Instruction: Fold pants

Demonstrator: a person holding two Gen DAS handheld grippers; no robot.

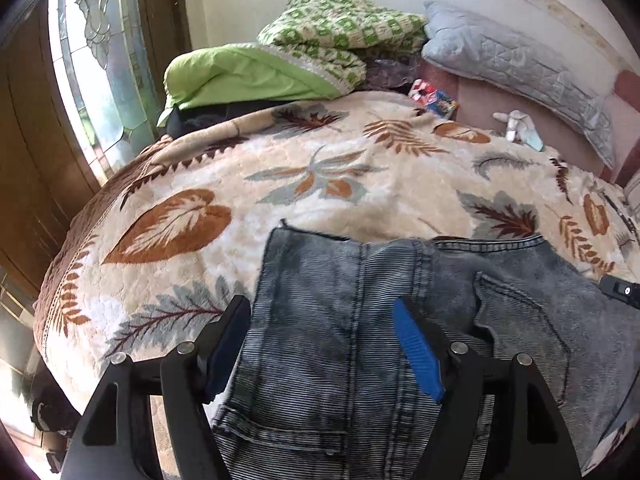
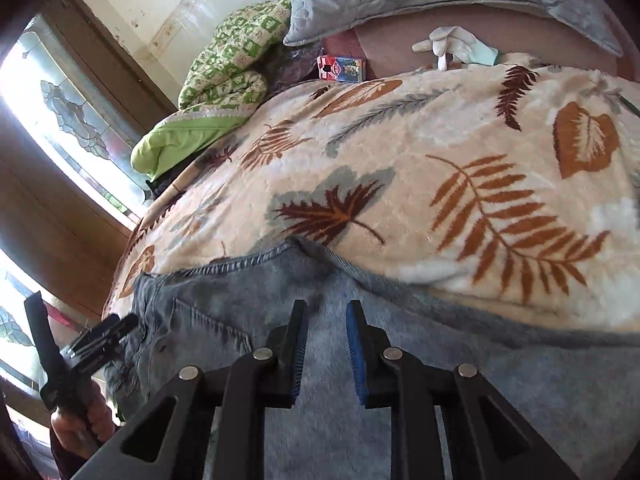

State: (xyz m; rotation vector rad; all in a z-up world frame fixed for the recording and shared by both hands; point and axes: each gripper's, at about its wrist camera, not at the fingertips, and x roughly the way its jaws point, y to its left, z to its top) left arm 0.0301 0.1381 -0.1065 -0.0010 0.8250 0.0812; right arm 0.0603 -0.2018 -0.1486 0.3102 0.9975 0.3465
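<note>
Left wrist view: the left gripper (image 1: 320, 344) hangs over the jeans (image 1: 360, 320) with its jaws spread wide. The acid-washed denim lies flat between and below the blue pads (image 1: 416, 354), and neither pad presses on it. The jeans are folded over on themselves near the front edge of the bed, back pockets up, resting on the leaf-patterned blanket (image 1: 240, 184). At the bed's far left corner sits a green pillow (image 1: 240, 76) with a green-and-white checked quilt (image 1: 340, 28) piled on it. A grey quilted pillow (image 1: 520, 68) lies along the far right edge, with a small red-and-blue box (image 1: 434, 98) and a pale glove (image 1: 516, 124) in front of it. A black tip of the right gripper (image 1: 622, 290) pokes in at the right edge of the frame.

Right wrist view: the right gripper (image 2: 326, 344) has its jaws nearly together, only a narrow slot left between the pads (image 2: 356, 356). Denim fills the space beneath and behind that slot; whether a fold is actually pinched there is hard to tell, though nothing appears caught between them. The jeans' seamed edge (image 2: 248, 260) runs across the blanket just ahead of the fingers. At lower left a hand (image 2: 80, 420) grips the left gripper's handle beside the denim.
</note>
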